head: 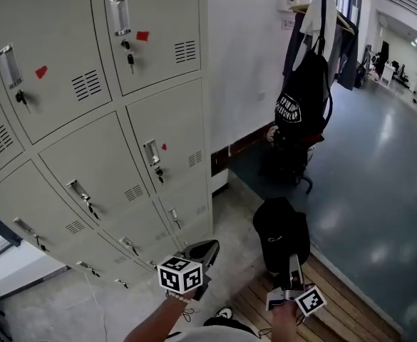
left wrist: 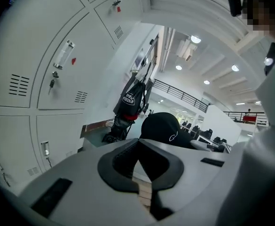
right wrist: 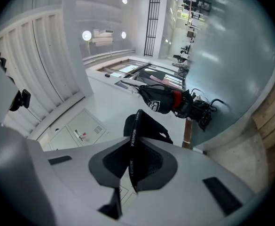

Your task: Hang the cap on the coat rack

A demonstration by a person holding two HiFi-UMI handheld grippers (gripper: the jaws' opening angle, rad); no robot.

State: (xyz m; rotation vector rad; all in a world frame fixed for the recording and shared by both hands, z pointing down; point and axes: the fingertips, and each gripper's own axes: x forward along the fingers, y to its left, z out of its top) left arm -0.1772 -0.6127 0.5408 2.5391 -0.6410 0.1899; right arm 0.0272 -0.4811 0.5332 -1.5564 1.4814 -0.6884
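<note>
Left tool [head: 212, 246] closed, empty, right tool [head: 294, 261] clamped on cap [head: 279, 226] strap

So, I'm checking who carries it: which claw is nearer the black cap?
Right. The right claw is clamped on the strap of the cap, which sits just ahead of it. The left claw is apart, left of it in the head view.
</note>
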